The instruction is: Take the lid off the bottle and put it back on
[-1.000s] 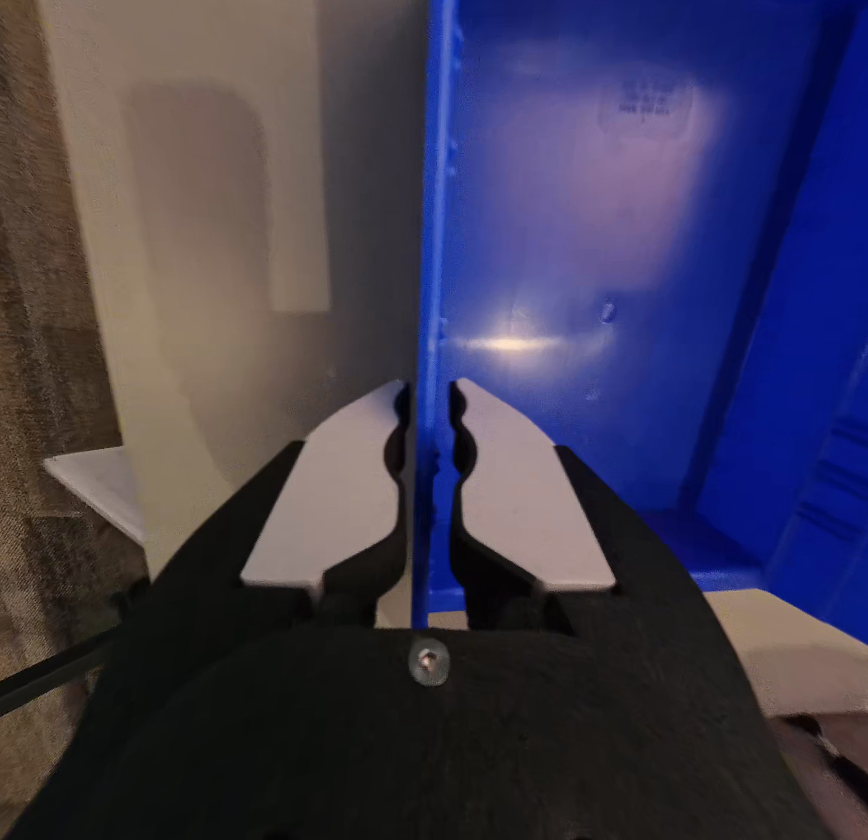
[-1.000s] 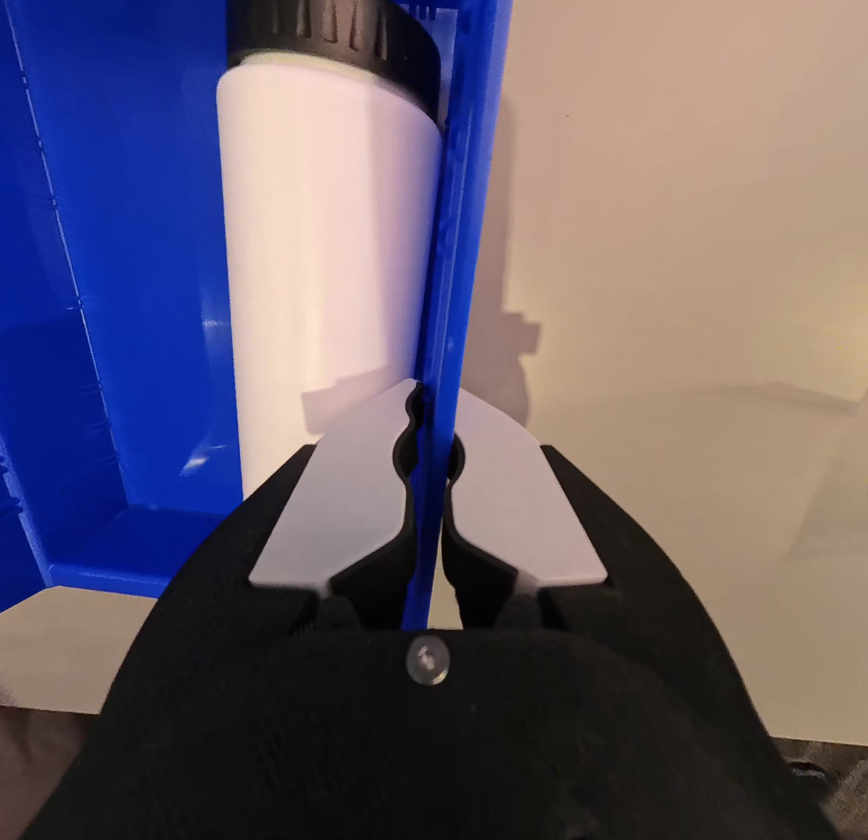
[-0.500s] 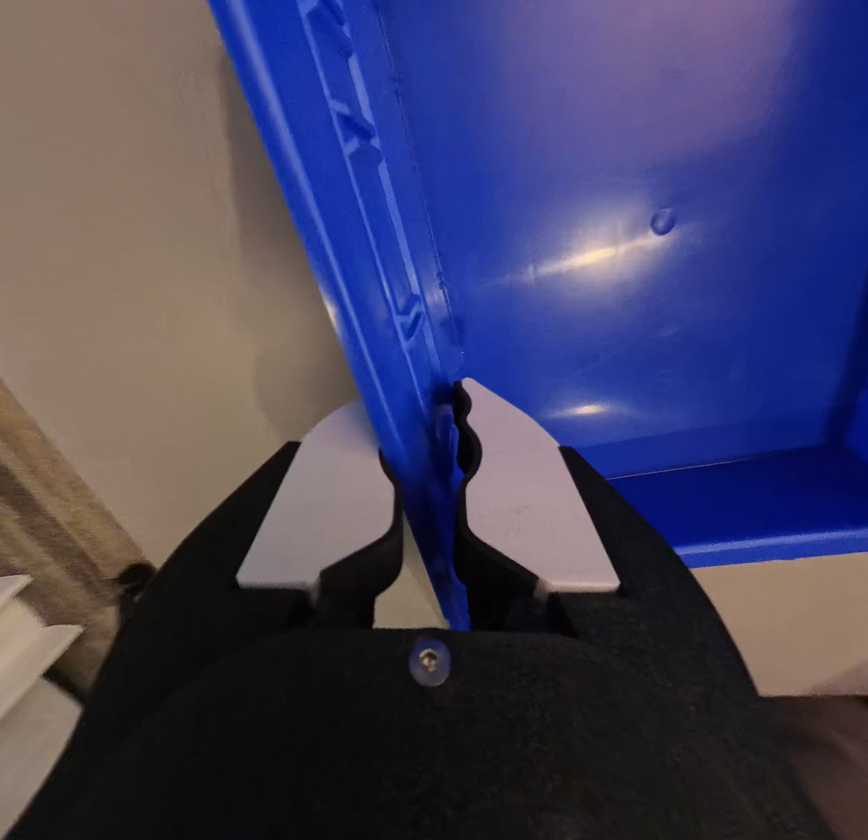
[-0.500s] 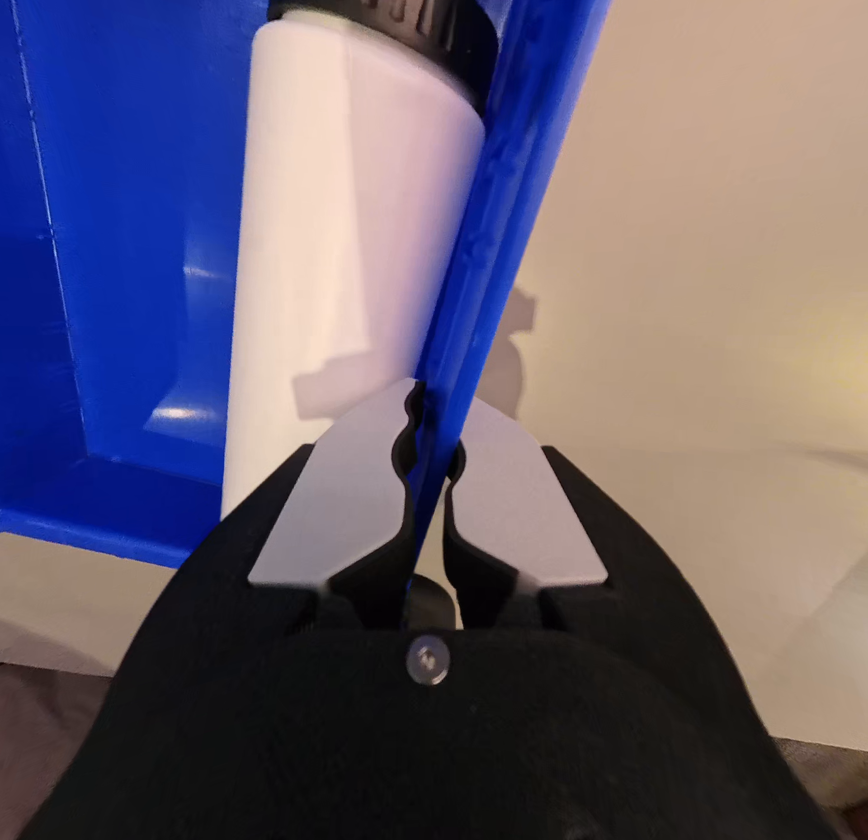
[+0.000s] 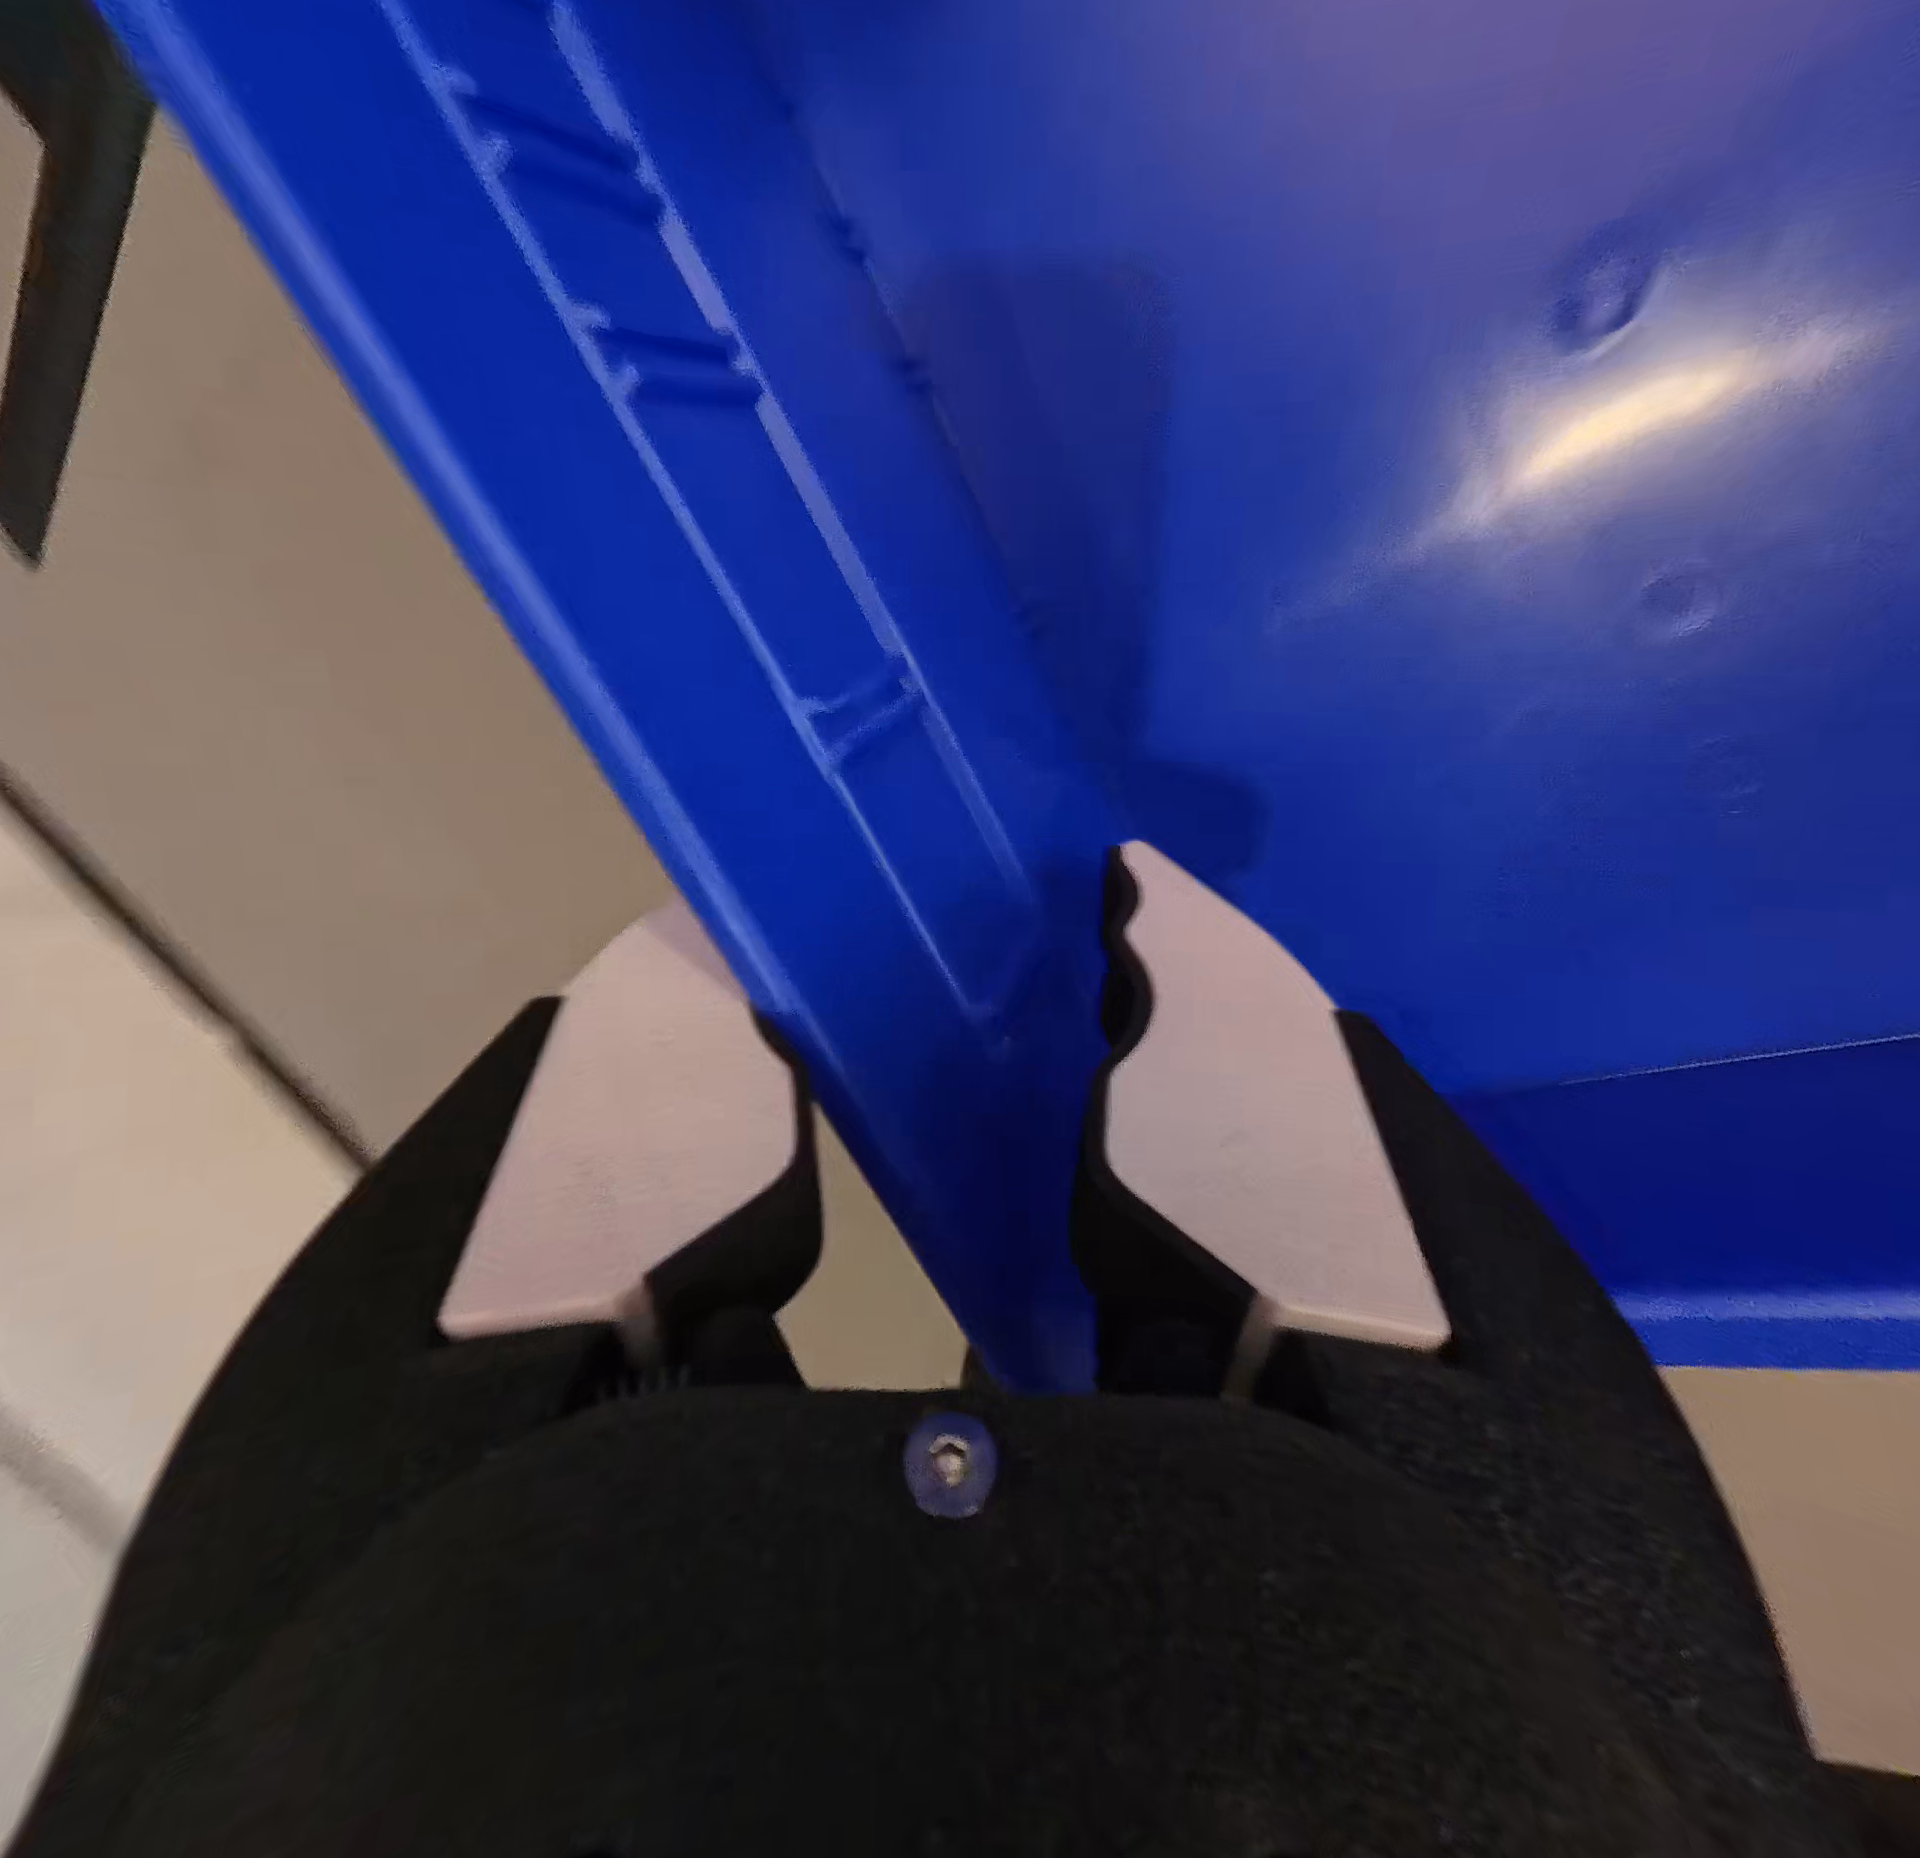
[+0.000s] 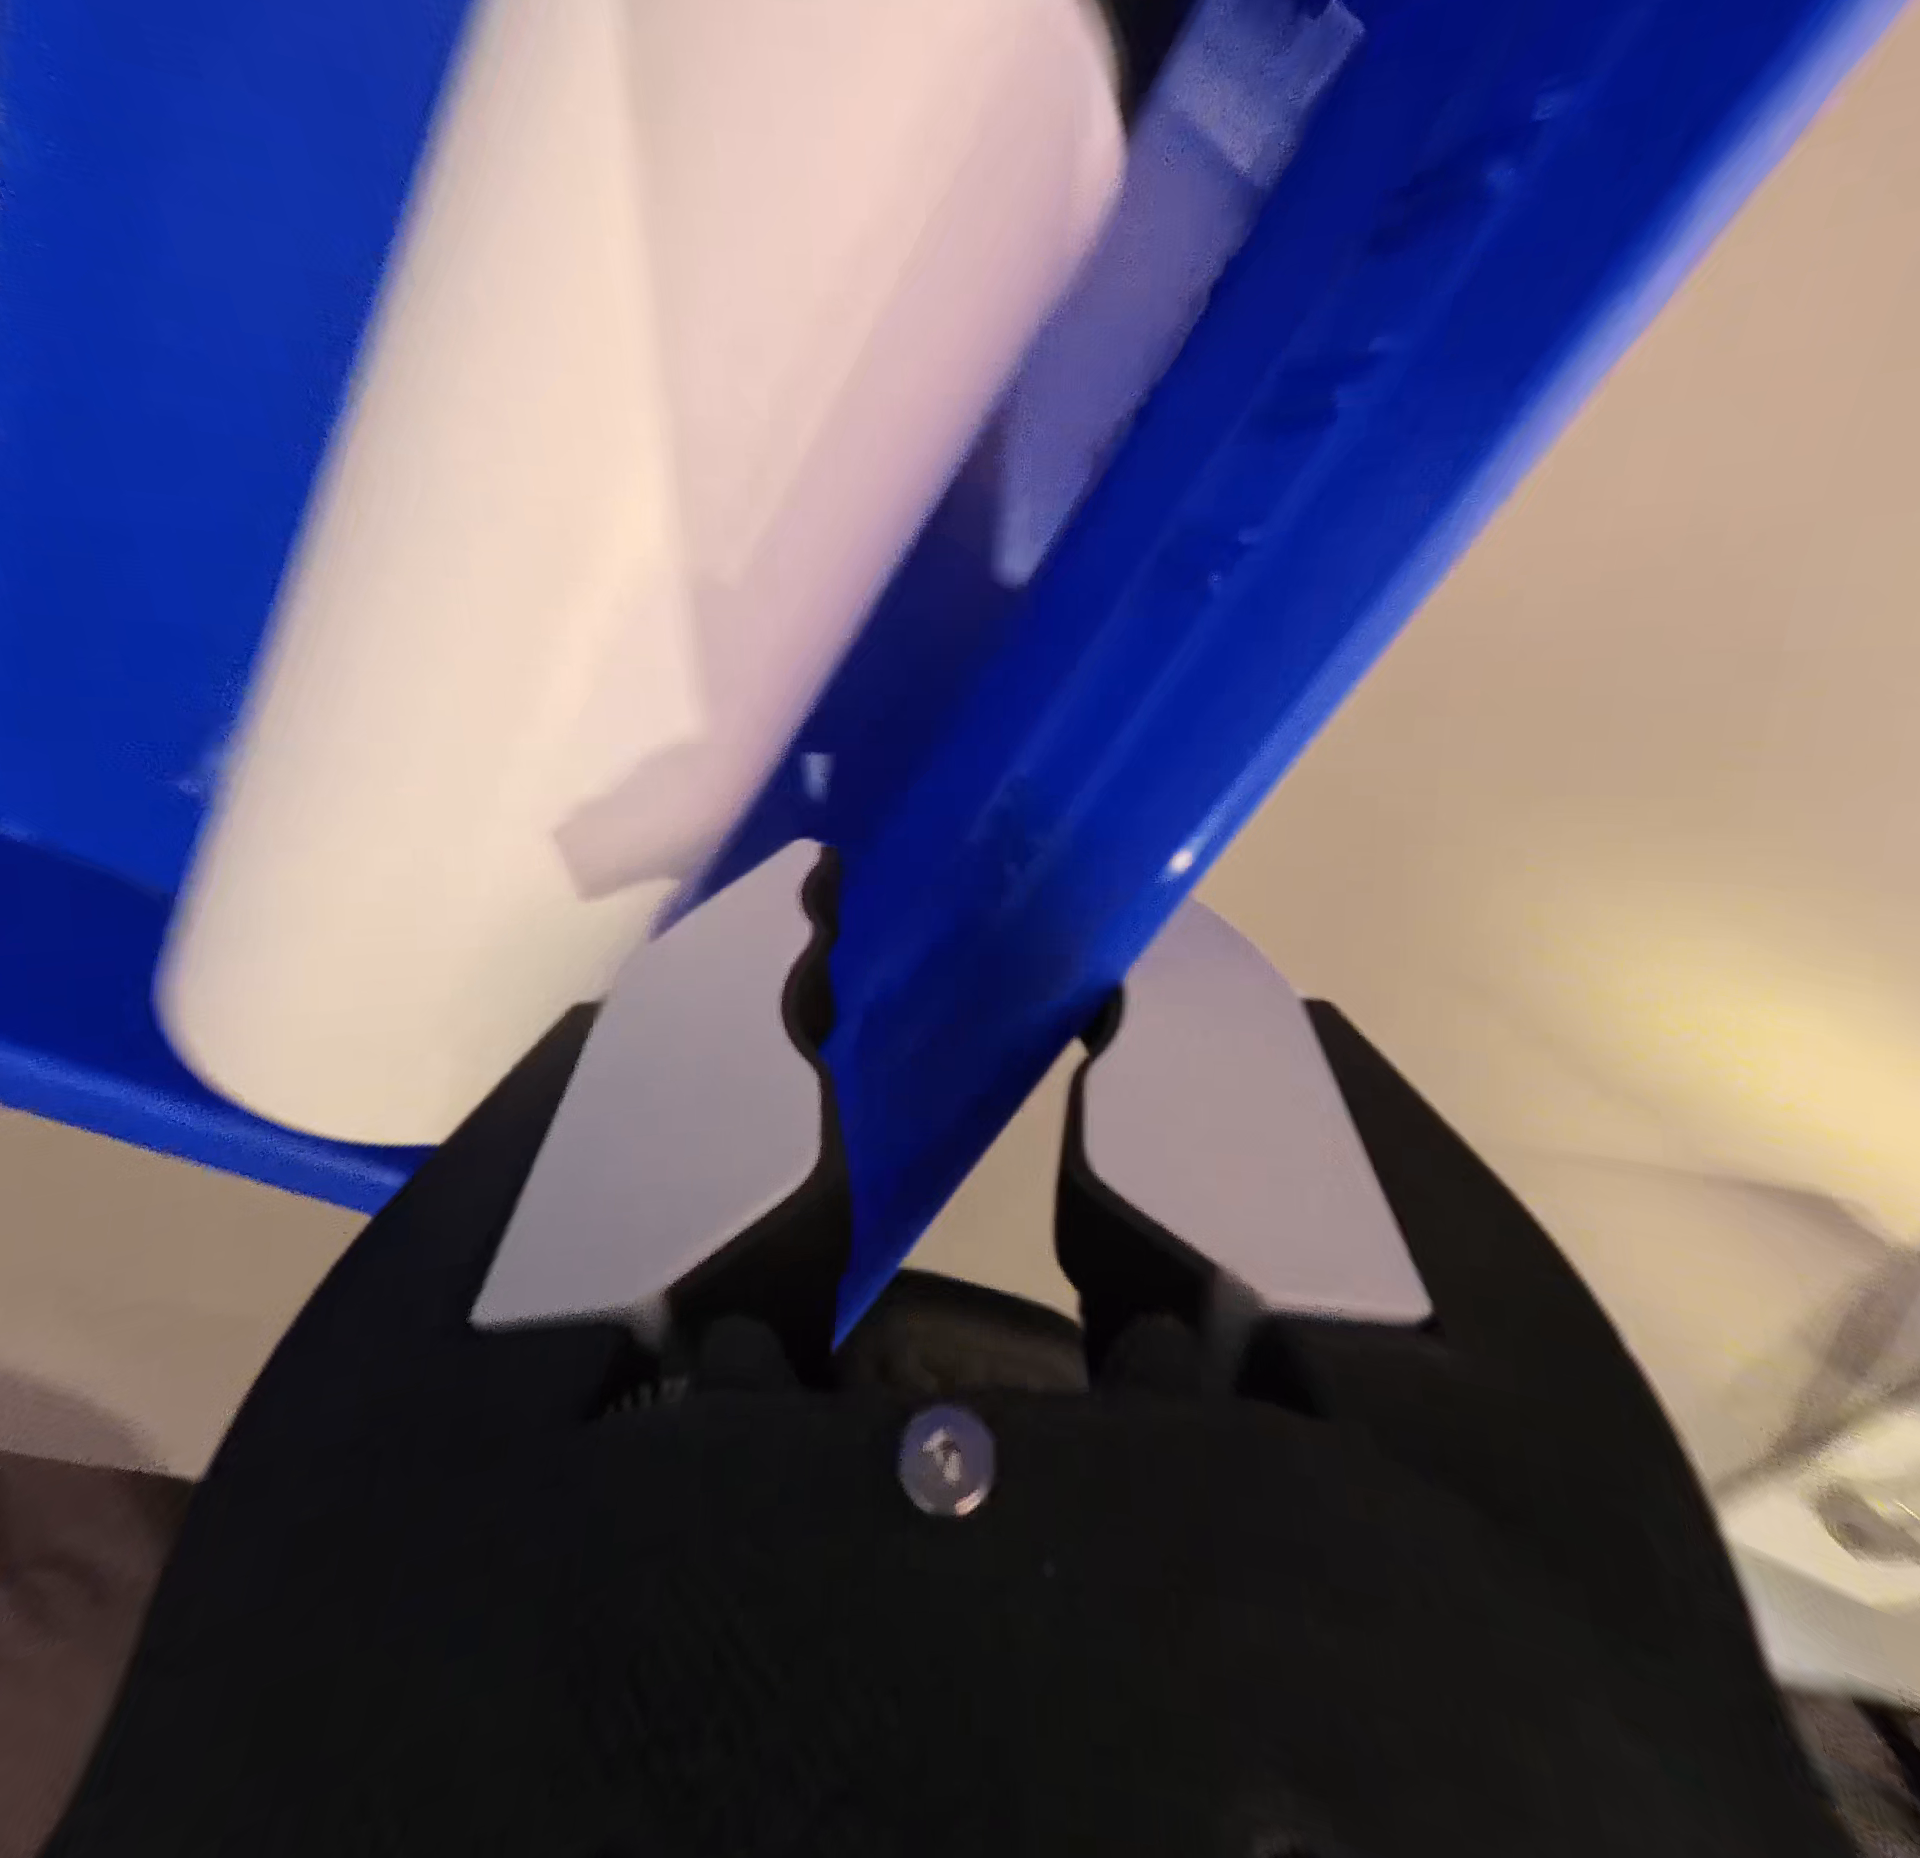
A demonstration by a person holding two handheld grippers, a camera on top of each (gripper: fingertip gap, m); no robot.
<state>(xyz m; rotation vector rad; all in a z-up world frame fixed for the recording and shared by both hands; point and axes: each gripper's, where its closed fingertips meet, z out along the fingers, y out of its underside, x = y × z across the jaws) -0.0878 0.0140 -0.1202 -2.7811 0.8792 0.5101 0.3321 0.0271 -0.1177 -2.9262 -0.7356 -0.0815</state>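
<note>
Both grippers are clamped on opposite side walls of the blue bin (image 5: pixel 790 520): left gripper (image 5: pixel 935 935) has its jaws closed on the left wall, right gripper (image 6: pixel 977 935) on the right wall. Bin looks tilted in both views. White bottle (image 6: pixel 623 520) lies inside against the right wall, its dark lid (image 6: pixel 1132 32) barely in frame, apparently on. Judged step: handling the bin, lid untouched. Next: settle bin on the counter (image 6: pixel 1558 769), release, grip bottle and lid.
</note>
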